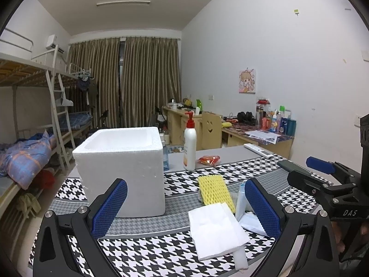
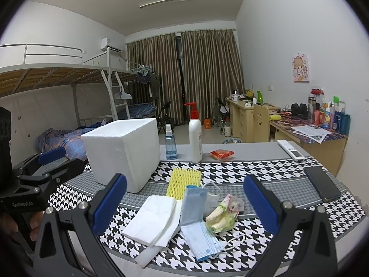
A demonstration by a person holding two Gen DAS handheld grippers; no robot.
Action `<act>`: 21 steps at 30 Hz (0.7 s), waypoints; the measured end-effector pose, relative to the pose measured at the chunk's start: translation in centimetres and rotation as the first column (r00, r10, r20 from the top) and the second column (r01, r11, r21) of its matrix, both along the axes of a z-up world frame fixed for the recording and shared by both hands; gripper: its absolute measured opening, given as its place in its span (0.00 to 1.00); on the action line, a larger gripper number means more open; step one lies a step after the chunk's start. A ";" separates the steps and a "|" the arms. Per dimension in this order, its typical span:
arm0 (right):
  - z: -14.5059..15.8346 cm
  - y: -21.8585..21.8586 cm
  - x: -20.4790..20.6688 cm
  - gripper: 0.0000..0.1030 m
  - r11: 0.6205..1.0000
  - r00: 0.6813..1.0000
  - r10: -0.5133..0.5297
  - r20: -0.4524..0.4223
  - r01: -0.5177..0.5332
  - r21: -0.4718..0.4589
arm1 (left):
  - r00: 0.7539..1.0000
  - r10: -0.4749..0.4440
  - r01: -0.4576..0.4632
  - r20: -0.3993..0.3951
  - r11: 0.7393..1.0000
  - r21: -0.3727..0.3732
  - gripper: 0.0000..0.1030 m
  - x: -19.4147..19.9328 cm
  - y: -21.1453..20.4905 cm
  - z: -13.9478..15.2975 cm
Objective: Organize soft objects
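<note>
Right wrist — jaws wide, face mask (image 2: 196, 219) between

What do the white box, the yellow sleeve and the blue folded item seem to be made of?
White box: looks like expanded polystyrene foam, with a matte, grainy, pitted surface and thick walls.
Yellow sleeve: apparently foam netting, an open diamond mesh lying flat.
Blue face mask: probably non-woven fabric, given its pleats, dull finish and white ear loops.
Both grippers, left and right, are open and hold nothing.
</note>
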State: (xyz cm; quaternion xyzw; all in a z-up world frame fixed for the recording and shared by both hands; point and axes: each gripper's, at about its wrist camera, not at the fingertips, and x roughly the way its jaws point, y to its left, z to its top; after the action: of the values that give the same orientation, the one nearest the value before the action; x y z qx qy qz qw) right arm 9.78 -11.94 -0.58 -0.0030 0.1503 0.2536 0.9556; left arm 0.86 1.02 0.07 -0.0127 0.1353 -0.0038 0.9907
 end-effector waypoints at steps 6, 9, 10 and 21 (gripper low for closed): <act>0.0 -0.1 0.0 0.99 1.000 1.000 0.000 -0.005 0.000 0.000 | 1.000 0.002 -0.002 0.002 1.000 -0.005 0.99 0.1 0.0 0.1; 0.0 -0.2 0.0 0.99 1.000 1.000 0.000 -0.005 0.000 0.000 | 1.000 0.008 -0.008 -0.001 1.000 -0.007 0.99 0.2 0.2 0.0; 0.0 -0.1 0.1 0.99 1.000 1.000 -0.001 -0.006 0.001 -0.001 | 1.000 0.008 -0.008 -0.003 1.000 -0.008 0.99 0.2 0.2 0.0; -0.7 0.2 1.4 0.99 1.000 0.999 -0.008 -0.050 0.006 -0.021 | 0.998 -0.013 0.012 -0.062 1.000 -0.015 0.99 1.7 0.3 -0.7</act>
State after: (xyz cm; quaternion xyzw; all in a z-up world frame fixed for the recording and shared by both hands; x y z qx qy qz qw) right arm 11.14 -11.73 -1.24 -0.0062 0.1767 0.2486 0.9523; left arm 2.57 1.27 -0.60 -0.0190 0.1661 -0.0108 0.9859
